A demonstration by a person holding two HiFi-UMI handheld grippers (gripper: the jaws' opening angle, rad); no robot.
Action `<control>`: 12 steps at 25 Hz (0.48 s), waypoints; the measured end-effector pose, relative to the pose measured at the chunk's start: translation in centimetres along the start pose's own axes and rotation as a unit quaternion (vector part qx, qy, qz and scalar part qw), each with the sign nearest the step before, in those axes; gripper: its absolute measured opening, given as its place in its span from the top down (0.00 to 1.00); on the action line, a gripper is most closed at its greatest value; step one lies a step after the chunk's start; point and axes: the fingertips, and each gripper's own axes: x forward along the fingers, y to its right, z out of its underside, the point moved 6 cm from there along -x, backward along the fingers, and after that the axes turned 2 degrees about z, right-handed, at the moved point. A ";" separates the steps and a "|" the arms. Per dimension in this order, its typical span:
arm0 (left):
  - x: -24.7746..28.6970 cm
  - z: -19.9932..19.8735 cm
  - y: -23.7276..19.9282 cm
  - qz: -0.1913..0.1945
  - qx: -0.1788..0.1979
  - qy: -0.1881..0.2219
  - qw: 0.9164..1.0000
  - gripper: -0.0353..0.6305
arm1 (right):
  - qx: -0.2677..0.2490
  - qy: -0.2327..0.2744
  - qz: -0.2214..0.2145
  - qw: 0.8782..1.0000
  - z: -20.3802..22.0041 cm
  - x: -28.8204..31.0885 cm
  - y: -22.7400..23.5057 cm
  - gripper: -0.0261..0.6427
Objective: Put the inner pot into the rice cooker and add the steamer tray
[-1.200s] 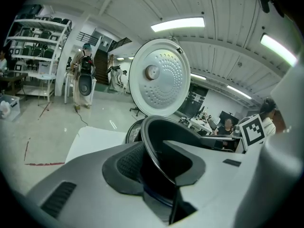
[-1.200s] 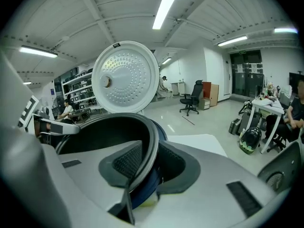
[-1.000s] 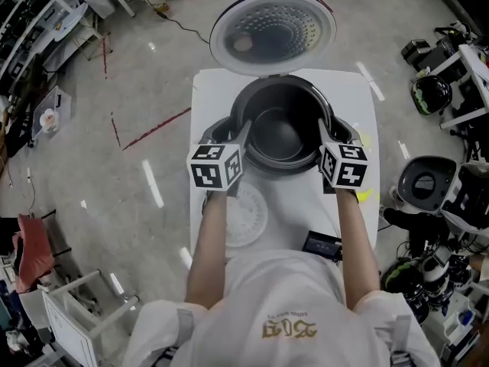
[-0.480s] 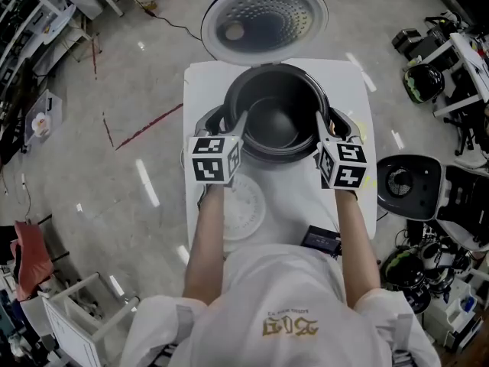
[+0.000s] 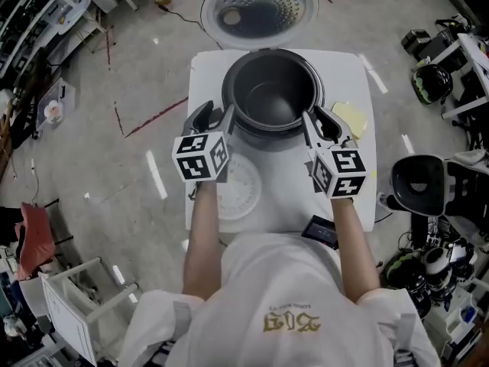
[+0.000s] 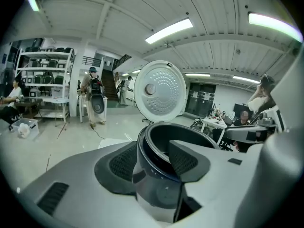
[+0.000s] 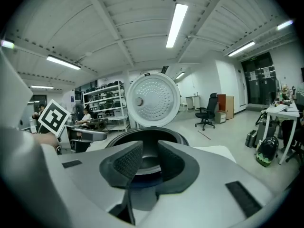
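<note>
Nearest the person, behind both pairs of jaws, a black device [image 5: 321, 232] lies at the near edge of the white table [image 5: 294, 197]. The round white steamer tray [image 5: 238, 196] lies flat on the table just behind and inward of the left gripper [image 5: 216, 115], and neither gripper touches it.

The left gripper's jaws stand well apart and have just been opening. Its own view looks through the gap at the dark wall of the rice cooker [image 6: 156, 184] straight ahead, and the pads do not press on it.

The right gripper [image 5: 322, 122] shows only a narrow gap; its jaws have just been closing, with nothing held between them. A yellow piece [image 5: 353, 118] lies just outward of its tips.

Ahead of both grippers and between them, the inner pot [image 5: 273, 102] sits seated in the cooker. Beyond it the perforated lid [image 5: 260, 10] stands open.
</note>
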 end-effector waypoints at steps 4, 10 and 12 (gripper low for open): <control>-3.0 0.9 0.6 -0.019 -0.007 0.004 1.000 0.60 | 0.005 -0.008 -0.037 0.999 1.3 -1.9 -1.7 0.80; -7.0 2.8 1.8 -0.043 -0.014 0.000 0.999 0.60 | 0.005 -0.020 -0.084 0.996 3.2 -4.6 -4.3 0.80; -8.1 3.8 1.9 -0.052 -0.018 -0.007 0.998 0.60 | 0.005 -0.028 -0.099 0.995 4.1 -5.2 -5.0 0.80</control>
